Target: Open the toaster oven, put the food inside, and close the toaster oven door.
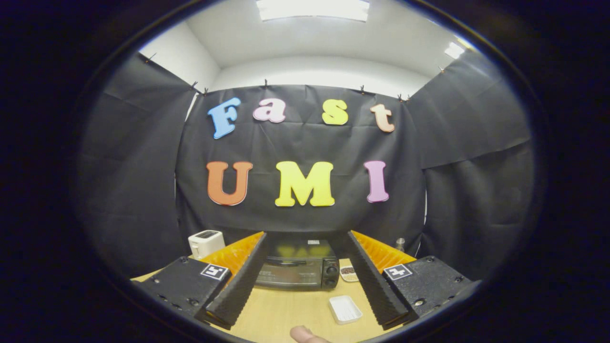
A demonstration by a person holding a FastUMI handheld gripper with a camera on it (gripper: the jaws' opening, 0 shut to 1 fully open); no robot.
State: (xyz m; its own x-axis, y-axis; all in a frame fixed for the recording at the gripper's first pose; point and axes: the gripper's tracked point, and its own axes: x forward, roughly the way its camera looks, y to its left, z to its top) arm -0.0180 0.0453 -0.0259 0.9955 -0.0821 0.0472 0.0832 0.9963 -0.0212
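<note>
**Gripper view: fingers spread, toaster oven shut beyond them**

Gripper view shows the gripper (305, 281) held above a light wooden table (286, 314), its two ribbed black fingers (240, 286) spread wide apart with nothing between the pads — they grip nothing. The fingers carry orange backing and small square markers on their black mounts.

Beyond the fingertips, at about 12 o'clock from the gripper, stands the black toaster oven (298, 269) against the booth wall. Its glass door is up and closed, with two knobs stacked on its right side.

A small white rectangular tray (345, 308) lies on the table at roughly 2 o'clock, nearer than the oven and close to the inner side of the right finger; what it holds cannot be told. Just beside the oven's right flank sits a small dish (349, 273) with something dark in it, partly hidden by the right finger.

At 10 o'clock, well apart from the oven, a white toaster (206, 243) stands by the wall. A small metal-topped item (400, 244) — too small to identify — shows at 1 o'clock behind the right finger. A fingertip of a person (305, 335) shows at 6 o'clock.
</note>
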